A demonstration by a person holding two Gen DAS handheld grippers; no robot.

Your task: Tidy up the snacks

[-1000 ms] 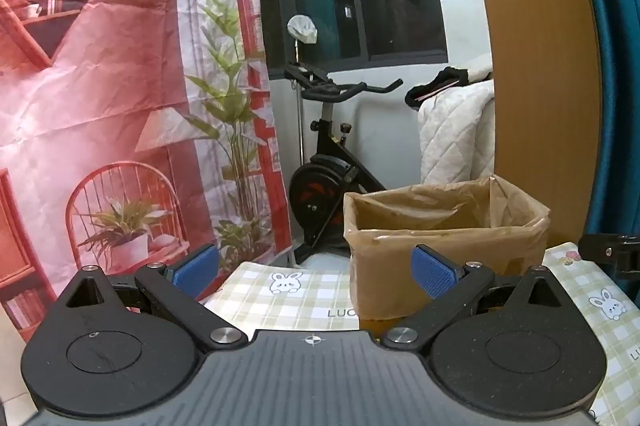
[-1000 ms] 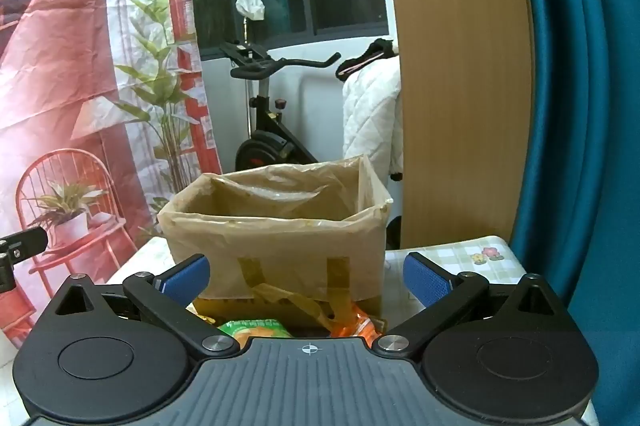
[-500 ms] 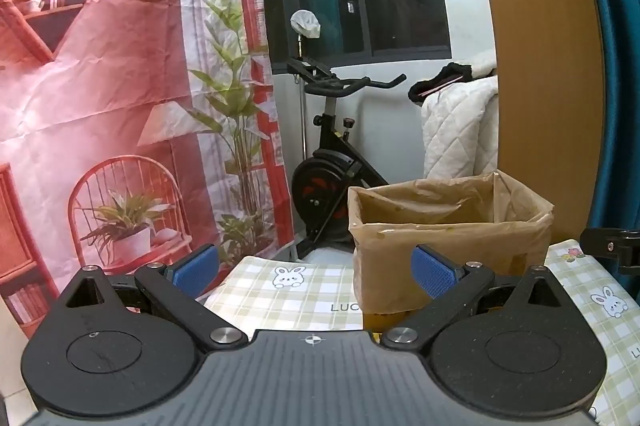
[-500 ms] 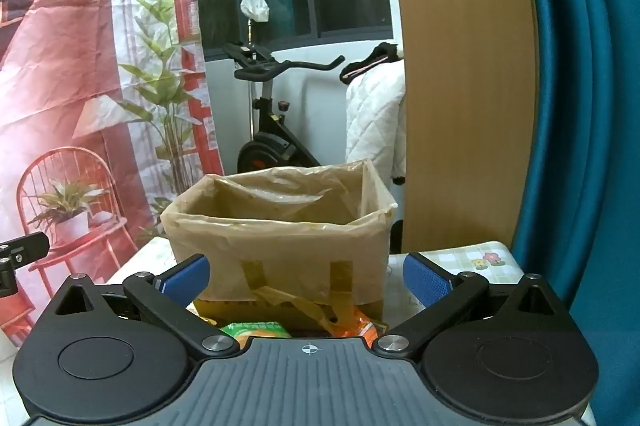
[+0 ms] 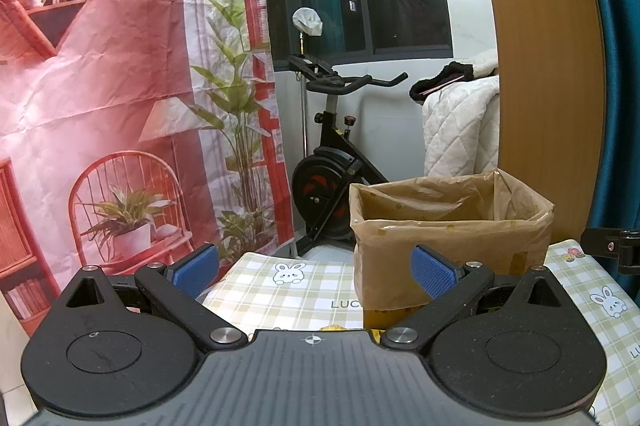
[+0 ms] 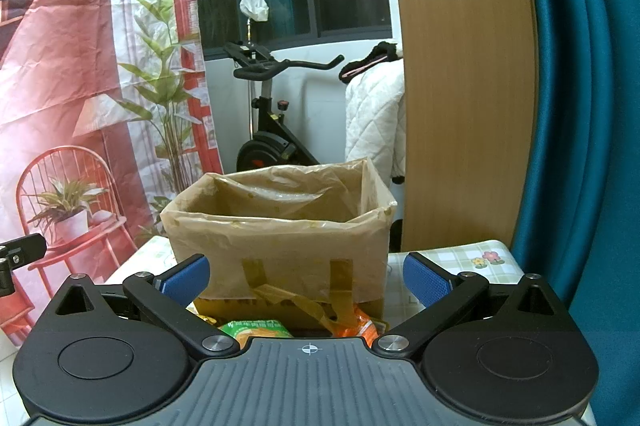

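Observation:
A cardboard box lined with a brown plastic bag [image 6: 280, 238] stands on the checked tablecloth; it also shows in the left wrist view [image 5: 452, 226], ahead and to the right. Snack packets lie in front of the box: a green one [image 6: 256, 329] and an orange one [image 6: 362, 324], partly hidden by my right gripper's body. My right gripper [image 6: 306, 276] is open and empty, facing the box. My left gripper [image 5: 316, 268] is open and empty above the cloth, left of the box. A bit of a yellow packet [image 5: 334, 327] peeks over its body.
The table with a rabbit-print checked cloth [image 5: 288, 286] ends just behind the box. Beyond stand an exercise bike [image 5: 332, 161], a red printed backdrop [image 5: 120, 85], a wooden panel [image 6: 460, 85] and a teal curtain [image 6: 580, 105] at right.
Both views have risen and tilted down slightly, so more of the tablecloth and the box shows. Both grippers stay open and empty.

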